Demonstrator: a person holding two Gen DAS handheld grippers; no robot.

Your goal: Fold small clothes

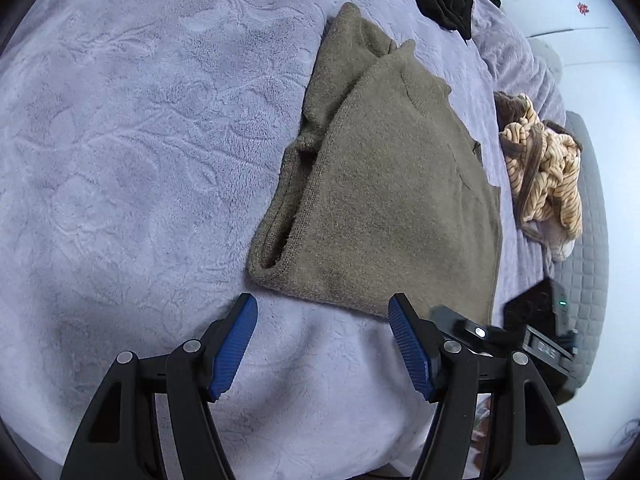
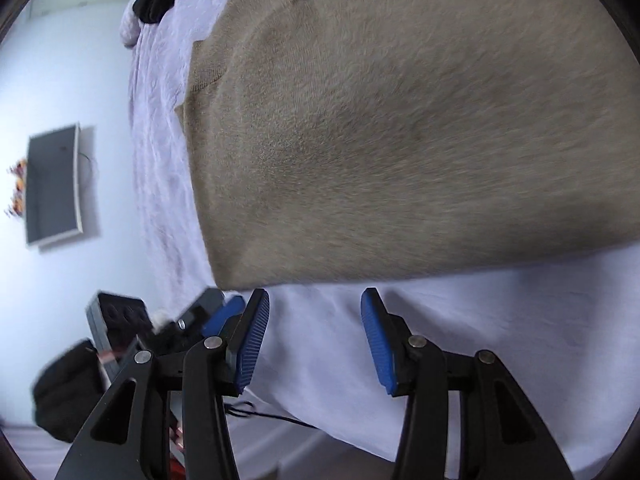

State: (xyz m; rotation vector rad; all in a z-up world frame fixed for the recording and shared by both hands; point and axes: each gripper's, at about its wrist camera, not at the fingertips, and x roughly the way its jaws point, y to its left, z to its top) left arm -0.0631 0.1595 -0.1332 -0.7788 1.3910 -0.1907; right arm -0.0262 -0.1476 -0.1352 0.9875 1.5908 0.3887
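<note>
Striped garment [image 1: 540, 176] shows only from left wrist.

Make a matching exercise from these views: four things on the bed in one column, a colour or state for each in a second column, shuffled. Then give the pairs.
Things:
1. sweater
2. blanket
3. striped garment
4. left gripper

Descriptions:
A. lavender, spread under everything
B. jaws open, nothing between them
C. olive-brown, partly folded
D. tan with dark stripes, crumpled near the bed's edge

Pairs: 1-C, 2-A, 3-D, 4-B
</note>
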